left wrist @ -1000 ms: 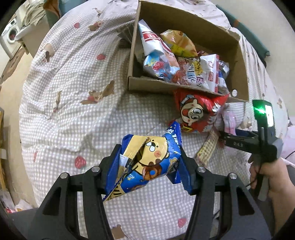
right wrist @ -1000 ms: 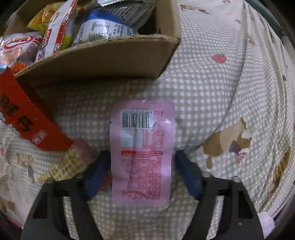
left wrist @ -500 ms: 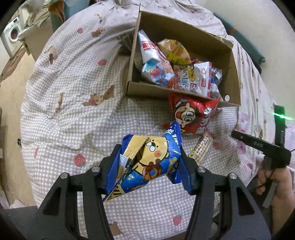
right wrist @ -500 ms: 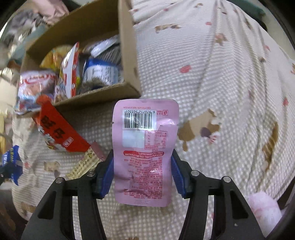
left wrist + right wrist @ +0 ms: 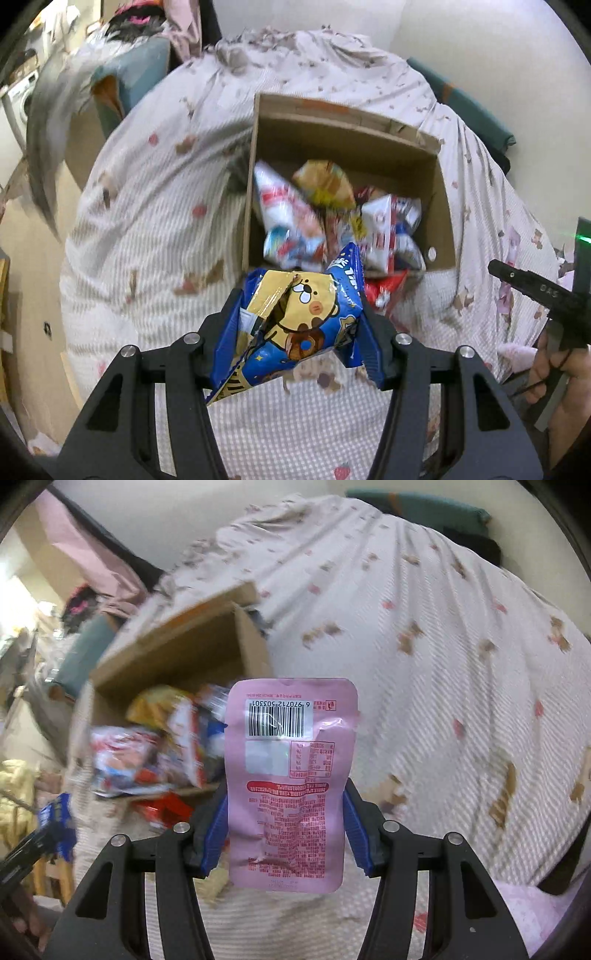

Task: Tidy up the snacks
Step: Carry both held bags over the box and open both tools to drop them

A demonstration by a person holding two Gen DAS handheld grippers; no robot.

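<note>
My left gripper (image 5: 299, 332) is shut on a blue and yellow snack bag with a cartoon bear (image 5: 295, 321), held above the bed just in front of an open cardboard box (image 5: 347, 133) that holds several snack packs. My right gripper (image 5: 284, 830) is shut on a flat pink pouch with a barcode (image 5: 288, 775), held upright above the bed, to the right of the same box (image 5: 192, 646). A red snack bag (image 5: 384, 291) lies against the box's near wall. The right gripper's body shows at the right edge of the left wrist view (image 5: 535, 295).
The box stands on a bed under a checked cover with bear and strawberry prints (image 5: 155, 206). Clothes and a washing machine (image 5: 18, 96) are at the far left. A dark green cushion (image 5: 417, 506) lies at the bed's far side.
Both grippers have risen and tilted up, so the box sits lower and farther in both views. The right gripper closed on the pink pouch and lifted it off the bed.
</note>
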